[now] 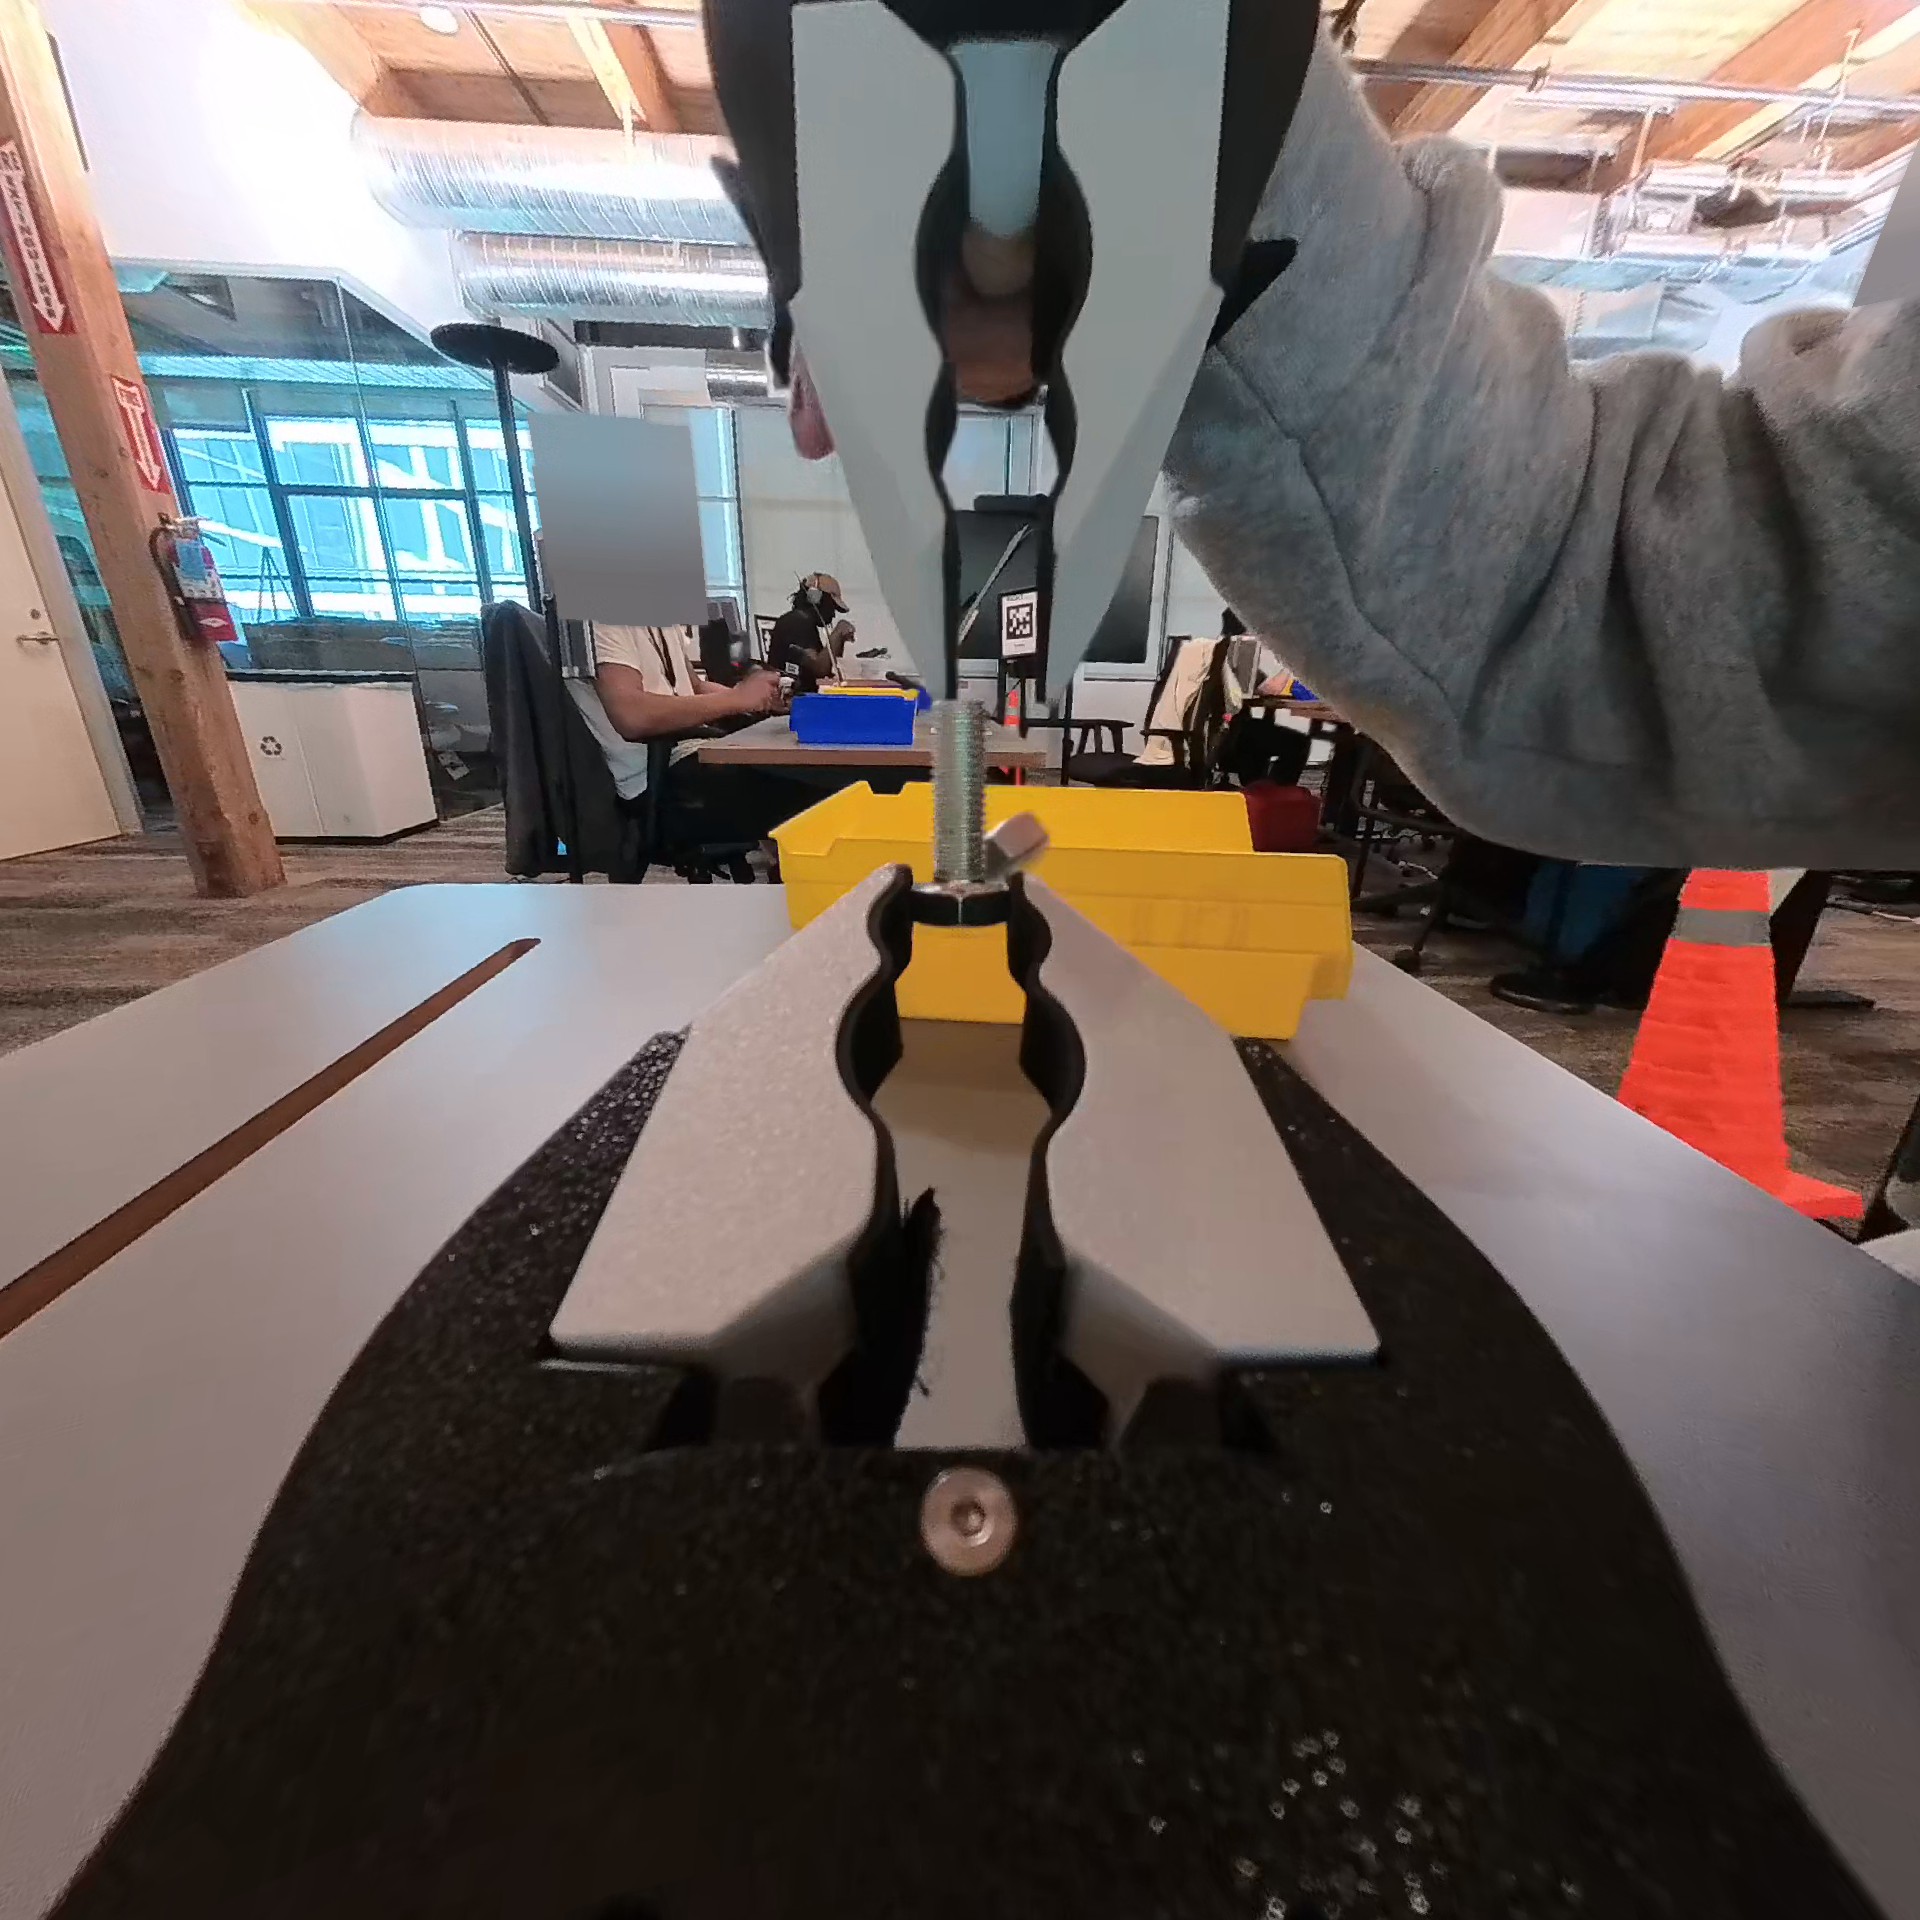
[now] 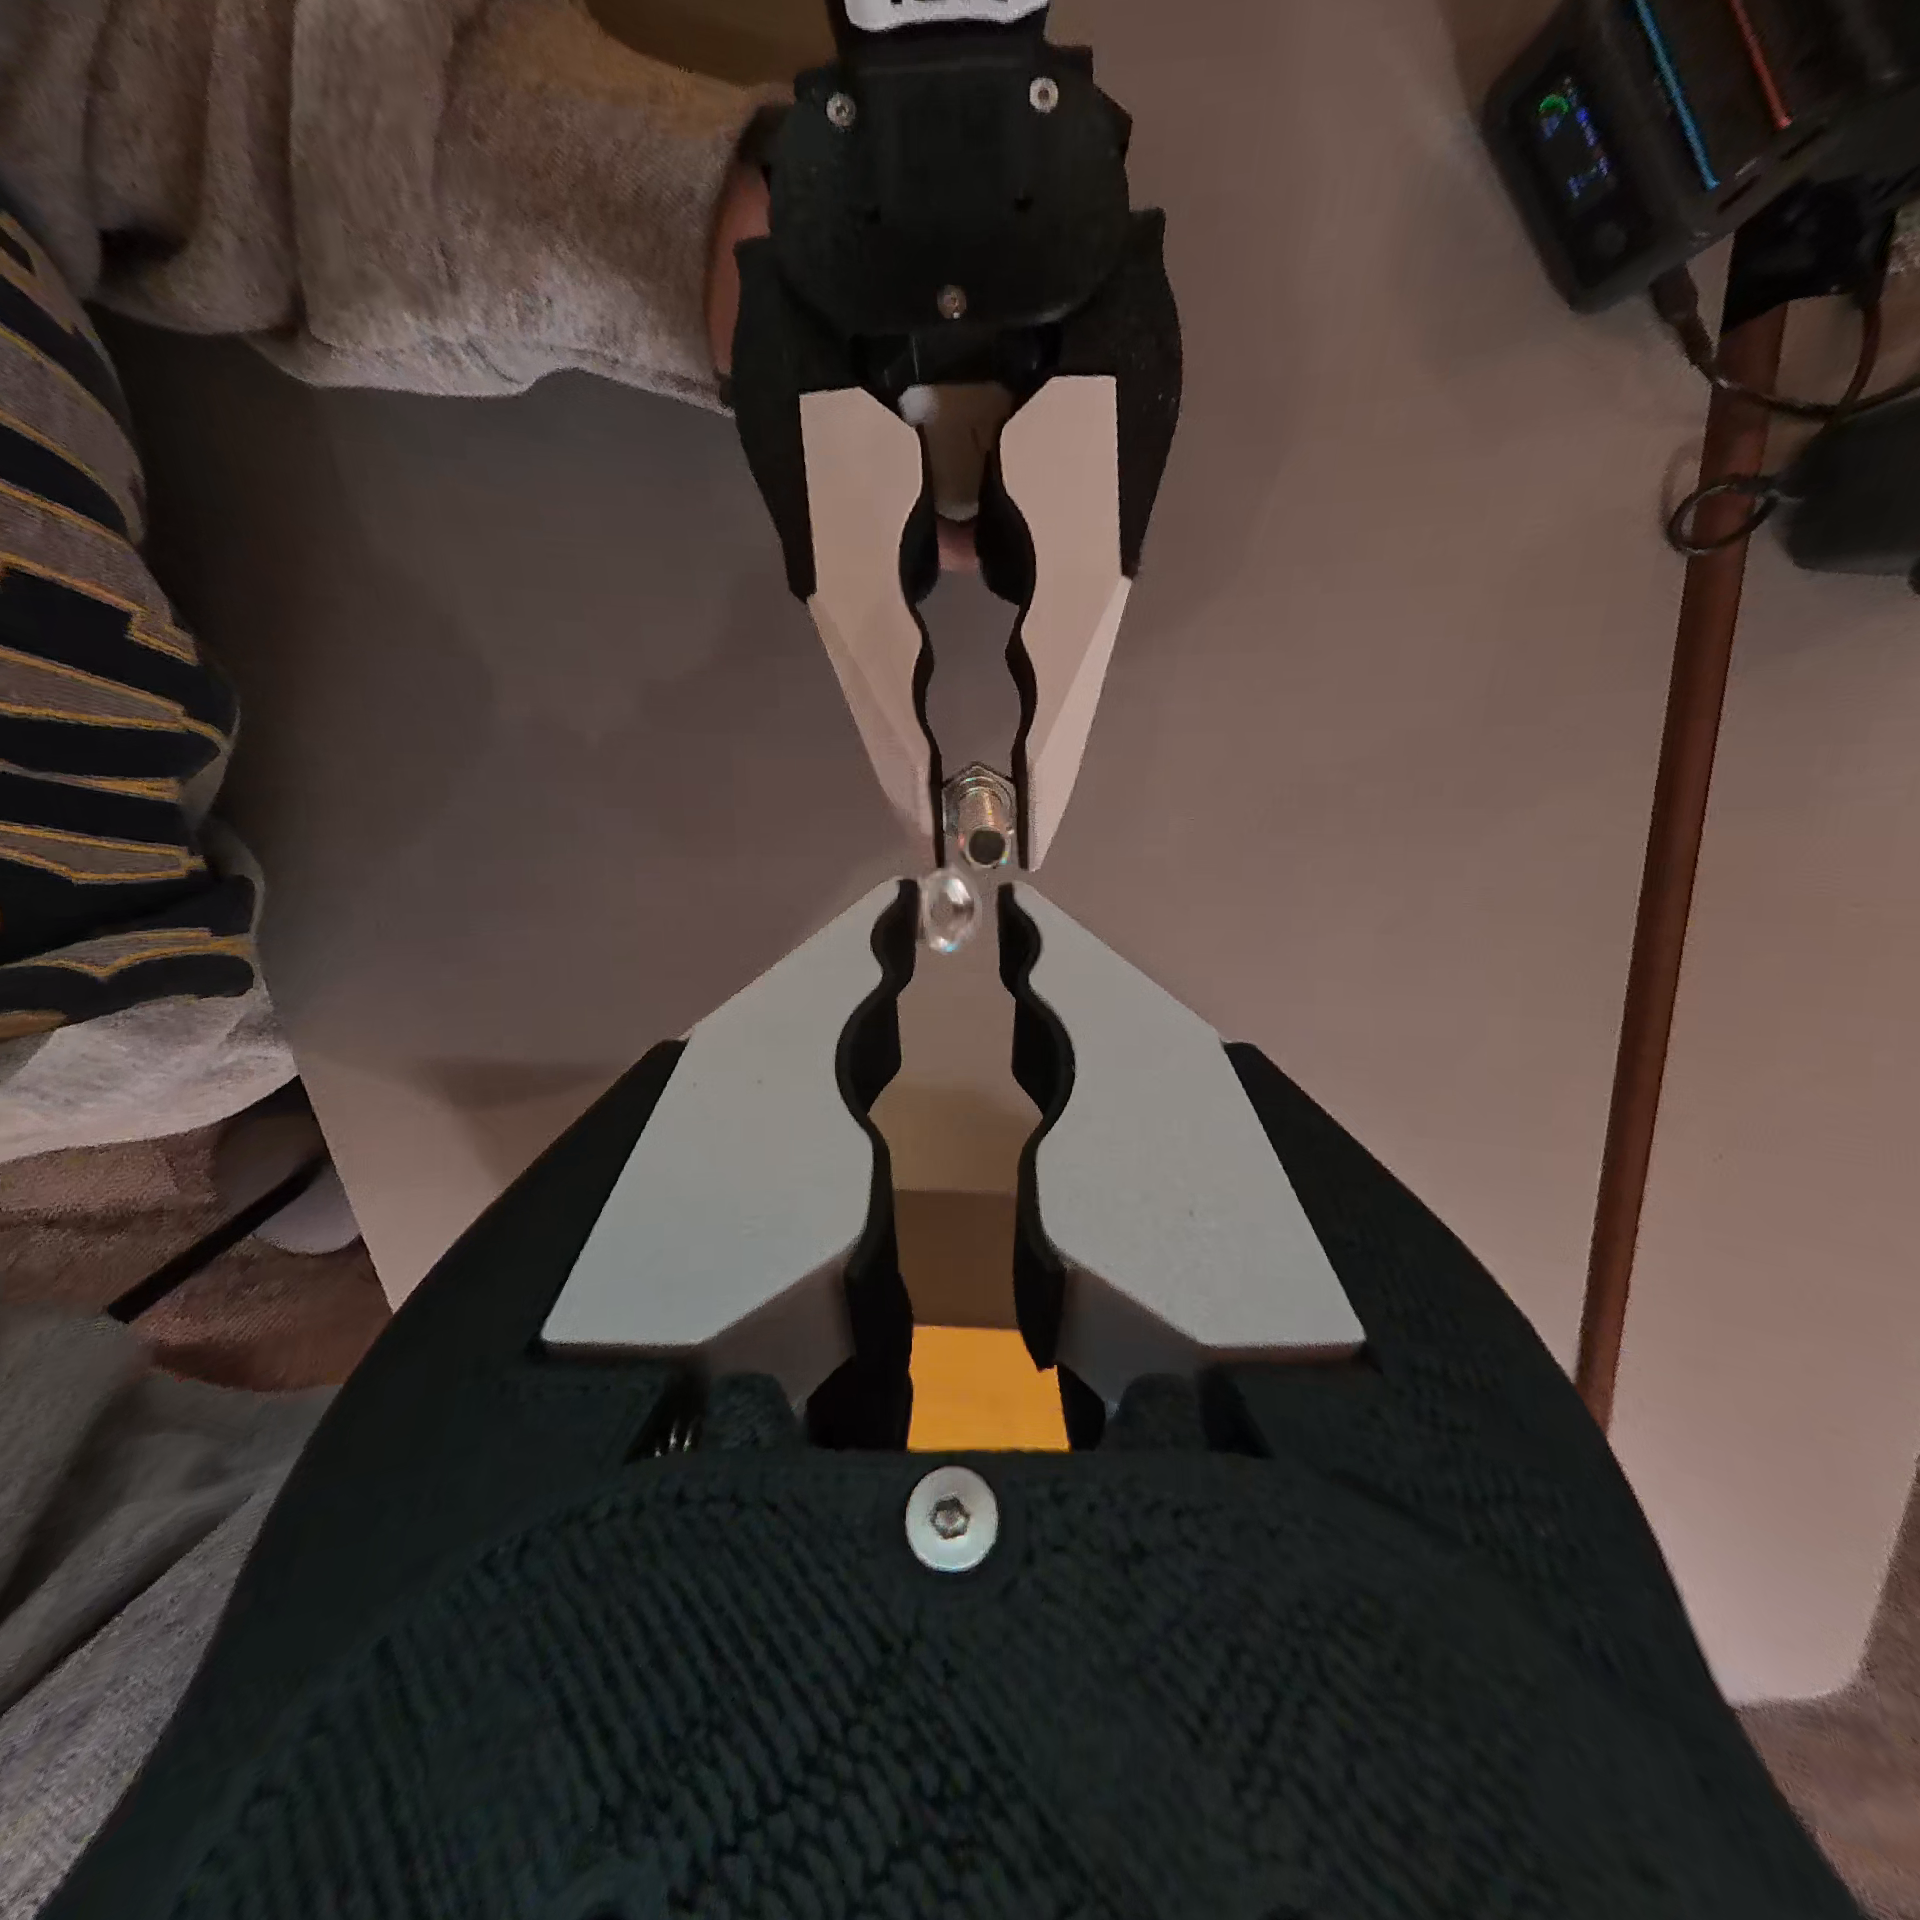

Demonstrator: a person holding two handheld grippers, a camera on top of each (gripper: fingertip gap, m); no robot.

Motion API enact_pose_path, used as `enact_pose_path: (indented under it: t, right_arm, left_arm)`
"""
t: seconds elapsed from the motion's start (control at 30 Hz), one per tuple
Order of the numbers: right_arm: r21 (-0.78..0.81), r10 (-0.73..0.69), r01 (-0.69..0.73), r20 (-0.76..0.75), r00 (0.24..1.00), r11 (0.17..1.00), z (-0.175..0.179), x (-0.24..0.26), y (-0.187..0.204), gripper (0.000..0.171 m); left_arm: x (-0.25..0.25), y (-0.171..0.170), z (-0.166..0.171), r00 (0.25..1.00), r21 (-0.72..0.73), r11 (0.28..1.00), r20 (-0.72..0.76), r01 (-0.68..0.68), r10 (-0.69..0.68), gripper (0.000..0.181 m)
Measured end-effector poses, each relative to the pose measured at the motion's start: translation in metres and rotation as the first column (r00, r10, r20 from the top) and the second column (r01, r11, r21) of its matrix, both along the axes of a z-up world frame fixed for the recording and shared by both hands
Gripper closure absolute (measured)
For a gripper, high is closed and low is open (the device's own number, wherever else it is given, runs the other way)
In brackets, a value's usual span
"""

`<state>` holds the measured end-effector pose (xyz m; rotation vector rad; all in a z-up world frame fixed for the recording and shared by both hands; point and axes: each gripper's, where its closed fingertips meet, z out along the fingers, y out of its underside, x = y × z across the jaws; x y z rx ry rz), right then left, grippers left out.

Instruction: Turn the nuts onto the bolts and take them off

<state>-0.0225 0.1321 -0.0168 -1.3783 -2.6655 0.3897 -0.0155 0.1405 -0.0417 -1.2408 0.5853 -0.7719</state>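
Work looks partway: left tongs (image 1: 961, 904) clench the upright bolt (image 1: 958, 790) at its head, right tongs (image 1: 997, 686) hover slightly parted above, a nut (image 1: 1018, 840) low on the thread.

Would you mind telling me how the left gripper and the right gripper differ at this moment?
The left gripper clamps the bolt by its head; the right gripper grips nothing, jaws slightly parted over the bolt's tip. The left gripper lies level; the right gripper points down from above. The tilted nut beside the thread is in neither. Both have grey fingers with wavy black inner edges.
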Motion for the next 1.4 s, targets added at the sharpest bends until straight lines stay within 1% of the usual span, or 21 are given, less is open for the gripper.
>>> enact_pose_path:
  t: [0.1, 0.2, 0.27, 0.3, 0.33, 0.37, 0.43, 0.47, 0.57, 0.6, 0.67, 0.7, 0.77, 0.8, 0.87, 0.93, 1.03, 1.07, 1.23, 1.37, 1.4]
  right_arm:
    - [-0.011, 0.004, -0.005, -0.054, 0.999, 1.000, 0.005, -0.004, -0.002, 0.166]
    - [-0.002, -0.040, 0.040, -0.107, 0.993, 0.999, 0.002, -0.008, 0.005, 0.165]
    - [-0.006, -0.128, 0.130, -0.248, 0.960, 0.991, -0.001, -0.023, 0.015, 0.164]
    - [0.001, -0.178, 0.191, -0.349, 0.920, 0.982, -0.004, -0.031, 0.026, 0.164]
    - [0.009, -0.221, 0.255, -0.468, 0.856, 0.967, -0.008, -0.038, 0.041, 0.164]
    - [-0.030, -0.281, 0.327, -0.587, 0.759, 0.944, -0.012, -0.042, 0.056, 0.164]
    - [-0.184, -0.393, 0.407, -0.757, 0.522, 0.895, -0.028, -0.042, 0.080, 0.163]
    - [-0.207, -0.384, 0.405, -0.820, 0.424, 0.891, -0.042, -0.035, 0.089, 0.163]
    - [-0.246, -0.384, 0.468, -0.895, 0.226, 0.849, -0.082, -0.007, 0.108, 0.169]
    - [-0.247, -0.368, 0.482, -0.913, 0.174, 0.841, -0.083, -0.001, 0.110, 0.169]
    - [-0.219, -0.282, 0.515, -0.958, 0.047, 0.829, -0.064, 0.009, 0.111, 0.168]
    - [-0.192, -0.250, 0.531, -0.967, 0.040, 0.825, -0.063, 0.010, 0.111, 0.167]
    - [-0.124, -0.197, 0.572, -0.978, 0.068, 0.811, -0.064, 0.011, 0.113, 0.163]
    - [-0.113, -0.175, 0.575, -0.983, 0.054, 0.811, -0.060, 0.011, 0.111, 0.163]
    - [-0.145, -0.194, 0.562, -0.981, 0.029, 0.814, -0.052, 0.011, 0.103, 0.161]
    - [-0.192, -0.238, 0.599, -0.971, -0.002, 0.777, -0.038, 0.017, 0.098, 0.156]
    - [-0.271, -0.347, 0.719, -0.937, -0.044, 0.640, -0.036, 0.046, 0.094, 0.149]
    - [-0.300, -0.409, 0.764, -0.911, -0.052, 0.572, -0.047, 0.060, 0.092, 0.148]
    - [-0.333, -0.756, 0.891, -0.654, 0.017, 0.309, -0.136, 0.130, 0.052, 0.130]
    - [-0.248, -0.793, 0.950, -0.610, -0.003, 0.187, -0.146, 0.183, 0.039, 0.128]
    - [-0.230, -0.812, 0.960, -0.584, -0.007, 0.157, -0.149, 0.193, 0.036, 0.124]
  left_arm:
    - [-0.002, 0.001, 0.000, 1.000, -0.008, 1.000, 0.005, -0.008, 0.008, 0.166]
    - [-0.010, 0.011, -0.009, 0.997, -0.064, 0.995, -0.019, -0.074, 0.073, 0.166]
    - [-0.019, 0.018, -0.014, 0.990, -0.097, 0.986, -0.018, -0.138, 0.137, 0.166]
    - [-0.023, 0.021, -0.016, 0.986, -0.110, 0.980, -0.023, -0.167, 0.165, 0.166]
    - [-0.027, 0.023, -0.016, 0.981, -0.114, 0.974, -0.025, -0.196, 0.194, 0.166]
    - [-0.029, 0.023, -0.015, 0.977, -0.108, 0.971, -0.024, -0.211, 0.210, 0.166]
    - [-0.027, 0.020, -0.011, 0.979, -0.092, 0.975, -0.020, -0.203, 0.202, 0.166]
    - [-0.026, 0.019, -0.010, 0.979, -0.082, 0.976, -0.018, -0.202, 0.201, 0.166]
    - [-0.022, 0.019, -0.011, 0.981, -0.080, 0.978, -0.030, -0.193, 0.191, 0.166]
    - [-0.021, 0.019, -0.011, 0.980, -0.075, 0.977, -0.039, -0.200, 0.197, 0.166]
    - [-0.020, 0.021, -0.013, 0.976, -0.071, 0.974, -0.055, -0.214, 0.210, 0.166]
    - [-0.021, 0.023, -0.014, 0.971, -0.068, 0.969, -0.063, -0.236, 0.232, 0.166]
    - [-0.024, 0.026, -0.016, 0.957, -0.068, 0.956, -0.080, -0.284, 0.279, 0.166]
    - [-0.025, 0.028, -0.017, 0.952, -0.068, 0.952, -0.087, -0.300, 0.293, 0.166]
    - [-0.026, 0.029, -0.017, 0.943, -0.067, 0.944, -0.097, -0.324, 0.317, 0.166]
    - [-0.028, 0.030, -0.018, 0.927, -0.057, 0.930, -0.117, -0.364, 0.356, 0.166]
    - [-0.029, 0.032, -0.019, 0.890, -0.025, 0.900, -0.163, -0.435, 0.426, 0.166]
    - [-0.028, 0.033, -0.019, 0.879, -0.012, 0.891, -0.175, -0.453, 0.444, 0.166]
    - [-0.010, 0.033, -0.024, 0.866, 0.038, 0.900, -0.260, -0.433, 0.428, 0.166]
    - [-0.001, 0.031, -0.026, 0.867, 0.055, 0.911, -0.286, -0.410, 0.408, 0.166]
    - [0.001, 0.031, -0.026, 0.871, 0.051, 0.913, -0.284, -0.404, 0.401, 0.166]
